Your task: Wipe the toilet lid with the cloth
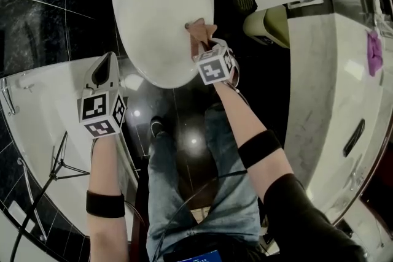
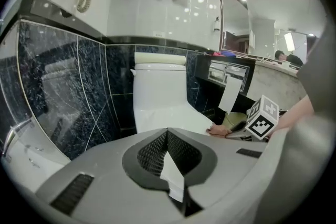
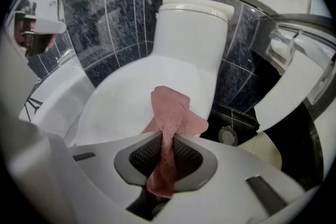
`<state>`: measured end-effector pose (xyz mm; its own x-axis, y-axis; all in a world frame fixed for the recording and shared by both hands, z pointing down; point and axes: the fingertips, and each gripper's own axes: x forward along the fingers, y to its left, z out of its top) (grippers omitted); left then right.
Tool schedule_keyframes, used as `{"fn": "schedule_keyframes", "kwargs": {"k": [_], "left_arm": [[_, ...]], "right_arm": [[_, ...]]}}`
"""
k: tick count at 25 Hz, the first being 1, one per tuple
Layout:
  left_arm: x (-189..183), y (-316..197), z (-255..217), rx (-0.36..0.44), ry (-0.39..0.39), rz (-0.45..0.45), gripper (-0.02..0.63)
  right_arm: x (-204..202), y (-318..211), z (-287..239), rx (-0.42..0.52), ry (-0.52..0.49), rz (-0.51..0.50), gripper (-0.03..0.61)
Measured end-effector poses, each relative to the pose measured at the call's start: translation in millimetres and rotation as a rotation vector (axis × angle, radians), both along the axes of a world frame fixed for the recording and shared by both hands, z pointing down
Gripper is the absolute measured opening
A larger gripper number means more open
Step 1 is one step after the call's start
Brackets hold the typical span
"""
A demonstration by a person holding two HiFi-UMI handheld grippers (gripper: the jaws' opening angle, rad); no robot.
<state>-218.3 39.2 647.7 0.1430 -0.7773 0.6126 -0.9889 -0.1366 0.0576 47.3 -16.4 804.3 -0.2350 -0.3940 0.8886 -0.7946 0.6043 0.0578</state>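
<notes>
Two hand-held grippers: right (image 3: 167,157) pinching cloth (image 3: 170,113) on toilet lid (image 1: 156,15), left (image 2: 168,165) shut by bathtub (image 1: 43,113).

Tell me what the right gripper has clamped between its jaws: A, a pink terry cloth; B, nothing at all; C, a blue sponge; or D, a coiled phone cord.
A: the right gripper has its jaws pinched on the pink terry cloth, whose free end sticks out toward the white toilet lid.
</notes>
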Motion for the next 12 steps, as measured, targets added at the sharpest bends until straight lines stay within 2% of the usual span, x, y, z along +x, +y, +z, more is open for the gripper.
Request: {"fn": "schedule_keyframes", "kwargs": {"k": [3, 6, 9, 12], "left_arm": [[-7.9, -1.2, -4.4, 0.008, -0.005, -0.015, 0.000], [-19.0, -1.6, -5.0, 0.013, -0.013, -0.033, 0.000], [-28.0, 1.8, -2.5, 0.011, -0.025, -0.048, 0.000], [-31.9, 6.4, 2.2, 0.007, -0.030, -0.057, 0.000]], "right_arm": [[-86.7, 8.1, -28.3, 0.030, -0.133, -0.127, 0.078], [-177.3, 25.0, -31.9, 0.005, -0.232, -0.251, 0.080], [-242.5, 35.0, -18.2, -0.036, -0.258, -0.321, 0.080], [-276.1, 33.7, -1.3, -0.042, -0.216, -0.385, 0.080]]}}
